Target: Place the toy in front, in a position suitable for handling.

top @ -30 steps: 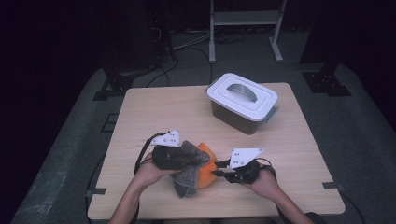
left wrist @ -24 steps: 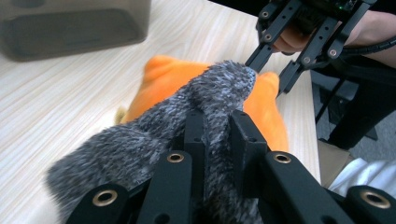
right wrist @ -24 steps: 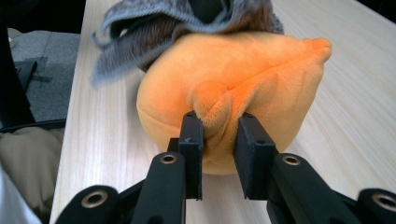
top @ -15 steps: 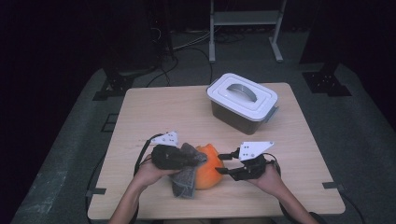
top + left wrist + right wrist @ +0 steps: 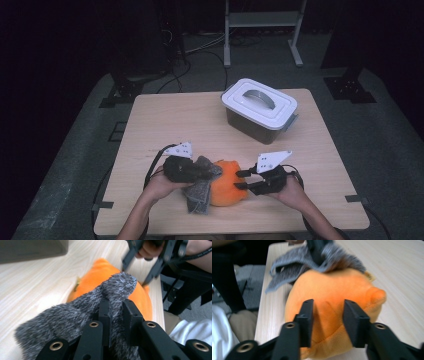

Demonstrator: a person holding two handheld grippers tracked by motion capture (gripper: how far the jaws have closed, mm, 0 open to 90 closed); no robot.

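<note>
An orange plush toy [image 5: 227, 187] lies near the table's front edge with a grey fuzzy cloth [image 5: 200, 189] draped over its left side. My left gripper [image 5: 207, 172] is shut on a fold of that grey cloth [image 5: 75, 312], and the orange plush [image 5: 100, 272] lies just beyond its tips [image 5: 116, 305]. My right gripper [image 5: 241, 180] sits at the plush's right side. Its jaws have just been opening and now stand apart [image 5: 328, 306]. The orange plush [image 5: 332, 287] bulges between and behind them, with no pad pressing on it.
A clear box with a white handled lid [image 5: 260, 107] stands at the back right of the wooden table [image 5: 175, 120]. Both forearms come in over the front edge. Dark floor, cables and a metal stand [image 5: 262, 20] lie beyond the table.
The right gripper's jaws have parted from a near-shut pinch at the plush's right side. The left gripper still holds the grey cloth in the same place.
</note>
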